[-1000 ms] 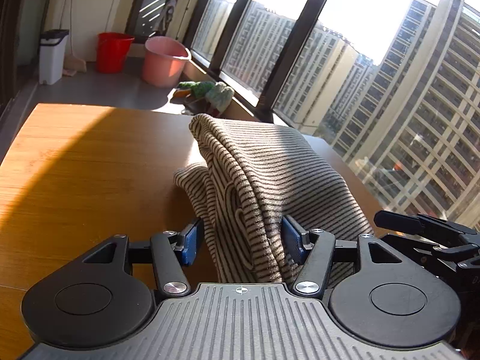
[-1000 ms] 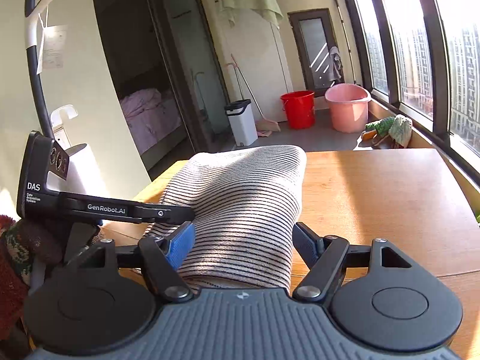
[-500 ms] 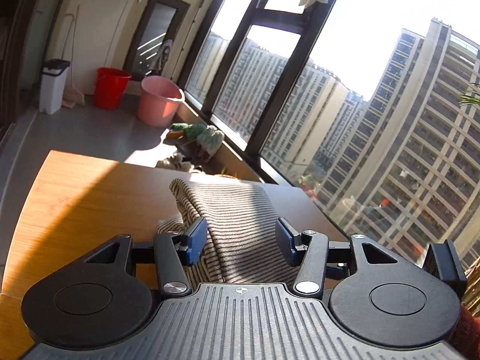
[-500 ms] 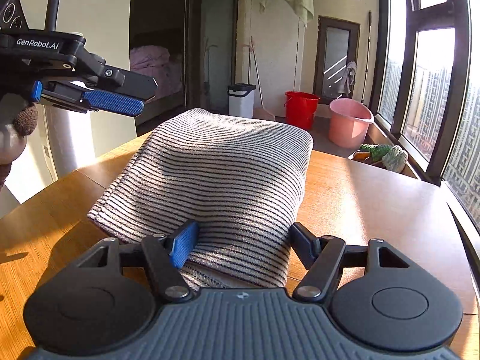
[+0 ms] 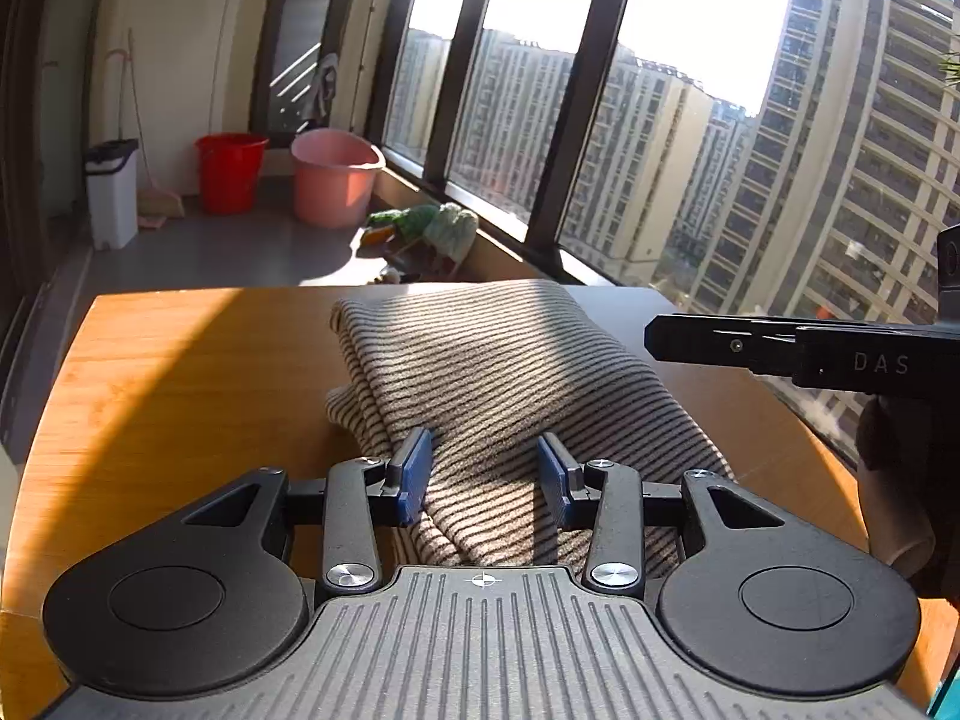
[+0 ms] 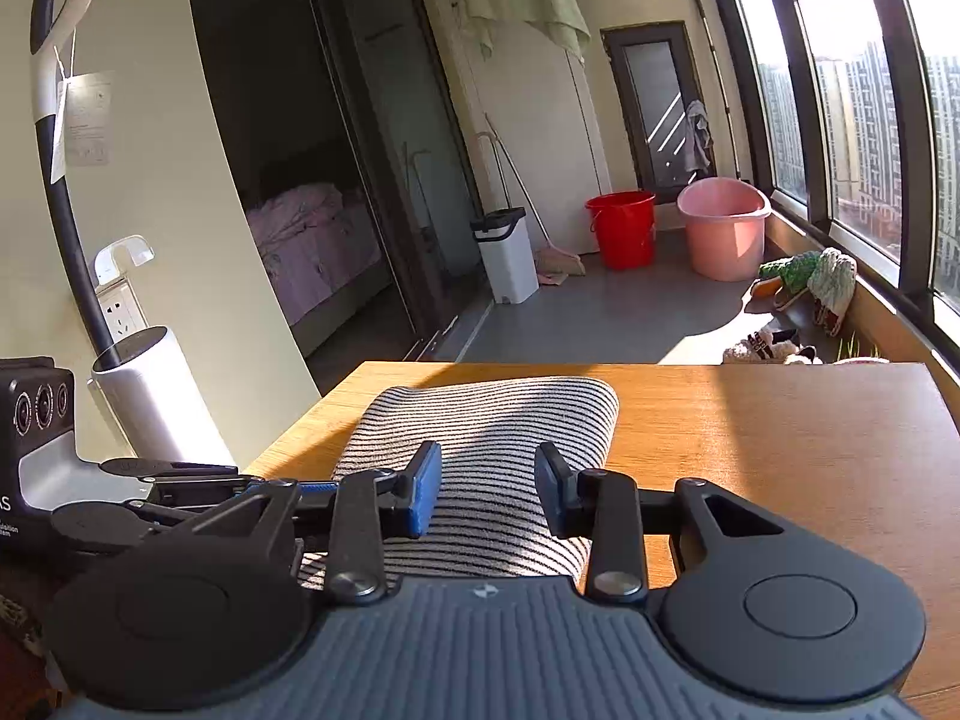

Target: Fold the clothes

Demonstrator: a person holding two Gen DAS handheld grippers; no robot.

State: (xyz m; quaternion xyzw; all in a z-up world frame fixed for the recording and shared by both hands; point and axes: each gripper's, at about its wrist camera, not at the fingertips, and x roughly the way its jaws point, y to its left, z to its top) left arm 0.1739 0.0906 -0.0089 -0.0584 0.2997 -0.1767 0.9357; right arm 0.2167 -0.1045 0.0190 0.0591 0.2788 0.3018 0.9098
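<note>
Garment: one folded striped sweater (image 5: 498,372) at frame centre on the wooden surface (image 5: 180,396).
Left hand-held gripper (image 5: 485,477): jaws apart, gripping nothing.
Right hand-held gripper (image 6: 487,489): likewise parted, empty.
Buckets: two, upper left – red bucket (image 5: 231,171), pink bucket (image 5: 336,183).

White letters "DAS" stand on the black body of the right hand-held gripper (image 5: 690,339).

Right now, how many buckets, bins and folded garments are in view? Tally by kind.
Striped garment on the table: 1
Red bucket: 1
Pink tub: 1
White bin: 1
Total: 4
</note>
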